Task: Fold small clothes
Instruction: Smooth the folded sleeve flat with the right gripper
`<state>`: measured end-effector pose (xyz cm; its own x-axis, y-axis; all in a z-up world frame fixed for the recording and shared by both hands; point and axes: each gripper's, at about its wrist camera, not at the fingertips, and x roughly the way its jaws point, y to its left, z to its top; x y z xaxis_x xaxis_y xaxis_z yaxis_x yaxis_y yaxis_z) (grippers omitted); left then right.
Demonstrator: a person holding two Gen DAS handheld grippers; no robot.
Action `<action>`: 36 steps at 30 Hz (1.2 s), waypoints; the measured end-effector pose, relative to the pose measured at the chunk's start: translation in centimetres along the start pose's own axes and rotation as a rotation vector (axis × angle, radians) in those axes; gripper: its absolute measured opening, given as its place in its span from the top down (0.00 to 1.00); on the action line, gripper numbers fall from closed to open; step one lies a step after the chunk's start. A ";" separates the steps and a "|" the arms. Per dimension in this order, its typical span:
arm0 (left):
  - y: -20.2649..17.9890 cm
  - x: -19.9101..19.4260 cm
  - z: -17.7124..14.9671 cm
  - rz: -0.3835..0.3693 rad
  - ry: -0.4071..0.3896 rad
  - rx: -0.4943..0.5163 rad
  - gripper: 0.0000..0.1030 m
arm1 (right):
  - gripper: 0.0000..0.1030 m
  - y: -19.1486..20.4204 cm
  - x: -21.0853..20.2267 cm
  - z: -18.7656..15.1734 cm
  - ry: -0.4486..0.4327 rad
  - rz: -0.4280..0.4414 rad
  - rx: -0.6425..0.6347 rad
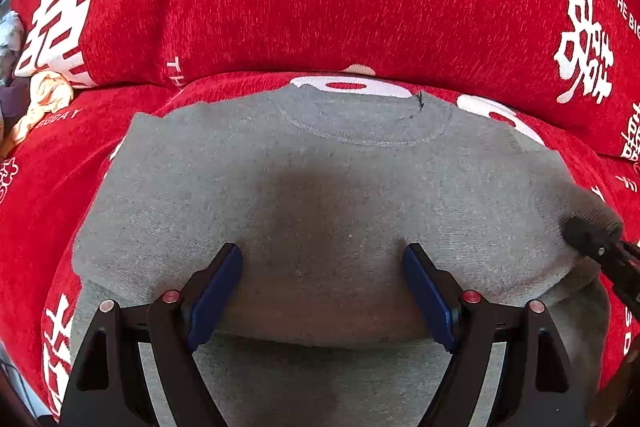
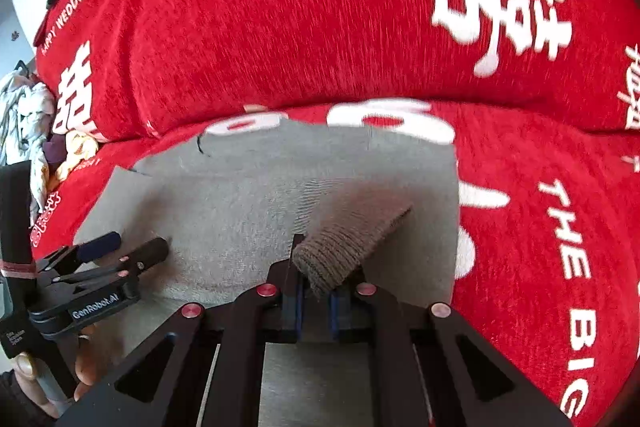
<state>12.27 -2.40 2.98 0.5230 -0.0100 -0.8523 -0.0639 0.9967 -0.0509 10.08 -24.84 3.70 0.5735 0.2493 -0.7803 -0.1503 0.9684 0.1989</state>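
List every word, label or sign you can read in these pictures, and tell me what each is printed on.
"HAPPY WEDDING", partly cut off: red sofa cover.
"THE BIG", cut off at the edge: the same cover.
Large white double-happiness characters: the same cover.
"GenRobot.AI": arm of the left hand-held gripper.
Small white label lower on that gripper's body: too small to read.
Gray sweater: no text.

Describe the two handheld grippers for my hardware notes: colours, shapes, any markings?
Both match: the left gripper and right gripper have black angular frames with triangular cut-outs, small red round studs at the pivots and flat blue finger pads. In the right wrist view, the left gripper's side carries white "GenRobot.AI" lettering.
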 end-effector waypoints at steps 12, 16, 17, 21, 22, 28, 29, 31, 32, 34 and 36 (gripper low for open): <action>4.3 -0.5 1.9 0.024 0.010 -0.079 0.20 | 0.60 -1.3 0.4 -0.3 0.032 -0.061 0.029; 6.3 -0.9 2.7 0.056 -0.012 -0.101 0.20 | 0.59 -2.9 -1.2 0.5 -0.029 -0.158 0.089; 6.5 -0.8 2.9 0.056 -0.009 -0.108 0.20 | 0.59 -2.8 -1.5 0.8 -0.041 -0.162 0.087; 6.2 -0.1 3.7 0.070 0.000 -0.083 0.20 | 0.54 0.5 -0.7 1.9 -0.021 -0.108 -0.008; 5.9 0.3 3.8 0.077 0.004 -0.066 0.20 | 0.52 1.7 0.0 2.0 0.000 -0.079 -0.038; 6.2 2.2 3.7 0.093 0.038 -0.036 0.18 | 0.52 4.0 4.6 1.5 0.100 -0.091 -0.080; 6.3 2.4 3.7 0.097 0.029 -0.025 0.16 | 0.52 3.9 4.7 1.5 0.088 -0.095 -0.076; 6.7 2.8 3.7 0.108 0.019 -0.011 0.03 | 0.52 3.2 4.9 1.8 0.077 -0.128 -0.067; 7.1 3.0 3.7 0.104 0.025 -0.020 0.01 | 0.52 2.9 5.1 1.9 0.074 -0.149 -0.071; 8.2 3.1 3.9 0.076 0.045 -0.065 0.01 | 0.52 2.3 5.3 2.1 0.080 -0.154 -0.068; 8.8 2.4 3.8 0.111 0.035 -0.065 0.01 | 0.52 2.1 4.9 2.3 0.088 -0.156 -0.058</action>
<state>16.19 6.62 2.42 0.4800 0.0958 -0.8720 -0.1749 0.9845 0.0119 14.41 -21.55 1.67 0.5210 0.0928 -0.8485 -0.1132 0.9928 0.0391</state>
